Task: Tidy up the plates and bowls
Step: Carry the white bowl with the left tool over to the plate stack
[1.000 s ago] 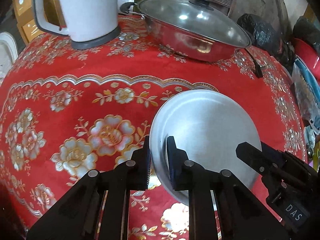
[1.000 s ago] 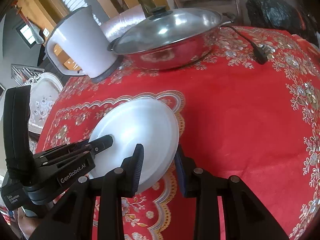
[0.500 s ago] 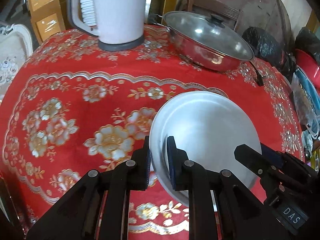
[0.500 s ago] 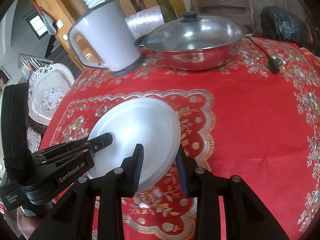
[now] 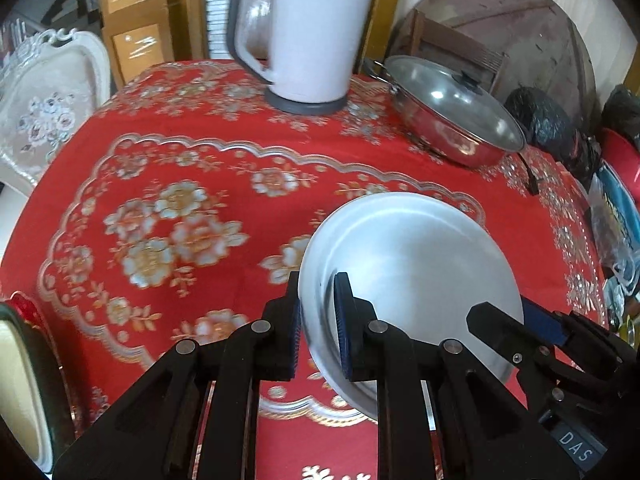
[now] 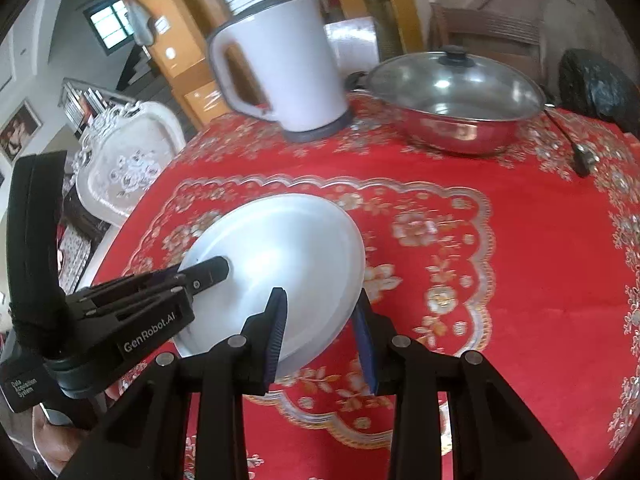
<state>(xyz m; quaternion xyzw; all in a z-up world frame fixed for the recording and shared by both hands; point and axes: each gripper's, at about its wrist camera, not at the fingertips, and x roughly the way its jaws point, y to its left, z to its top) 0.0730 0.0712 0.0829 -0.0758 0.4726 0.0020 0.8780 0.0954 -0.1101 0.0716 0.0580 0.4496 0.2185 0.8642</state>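
Red tablecloth [image 5: 168, 184], kettle [image 5: 316, 32], lidded pan [image 5: 452, 108], apparently both grippers holding plate [image 5: 412, 264]

Daylight is soft and even in both views. Glare sits on the pan lid [image 6: 454, 76] at 1 o'clock and the metal plate [image 5: 408, 268]. The kettle [image 5: 308, 32] and tablecloth [image 5: 168, 216] show motion blur. Fisheye bending and dark vignetting mark all corners.
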